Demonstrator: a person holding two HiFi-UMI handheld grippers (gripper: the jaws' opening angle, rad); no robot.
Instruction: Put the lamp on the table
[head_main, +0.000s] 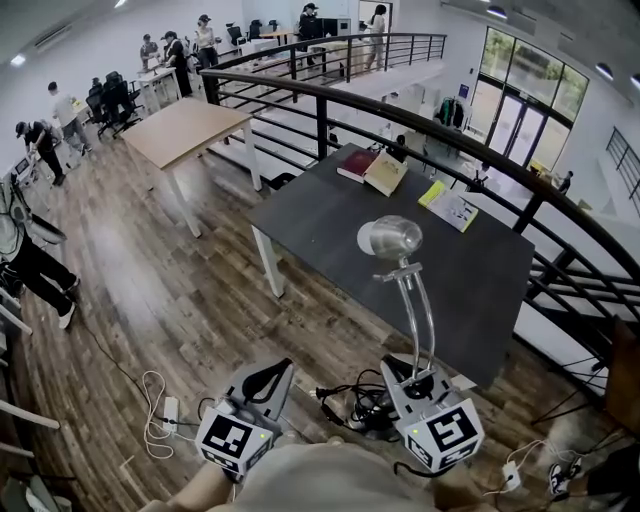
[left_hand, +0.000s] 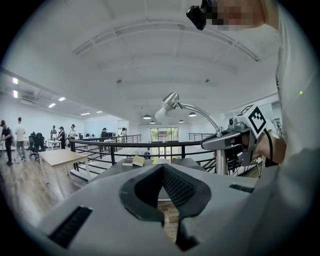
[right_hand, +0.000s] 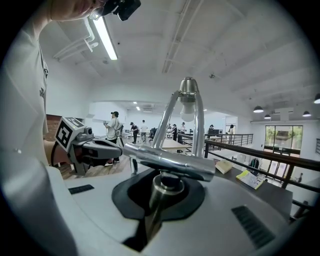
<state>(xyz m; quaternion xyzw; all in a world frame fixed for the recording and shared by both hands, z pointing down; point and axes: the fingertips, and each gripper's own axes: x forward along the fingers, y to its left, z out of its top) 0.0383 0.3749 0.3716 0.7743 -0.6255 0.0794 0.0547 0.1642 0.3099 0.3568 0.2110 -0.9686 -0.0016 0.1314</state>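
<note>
The left tool (left_hand: 167, 220), jaws together and empty, faces the far desk (left_hand: 114, 168); at right, the right tool (left_hand: 212, 144) grips the lamp (left_hand: 171, 102).

Lamp (right_hand: 170, 161): polished silver all over, as I see it, from the stem between my right fingers upward.
Right gripper (right_hand: 162, 187): pale grey shell, black around the fingers.
Left gripper (left_hand: 163, 172): same grey, with a black cross-hatched pad.
Marker cubes (head_main: 447, 432): white faces with black square patterns, behind my fingers.
Table (head_main: 330, 235): matt charcoal, ahead of my fingertips.
Books (head_main: 357, 163): one dark red, one tan.
Floor (head_main: 150, 280): brown wood planks.
</note>
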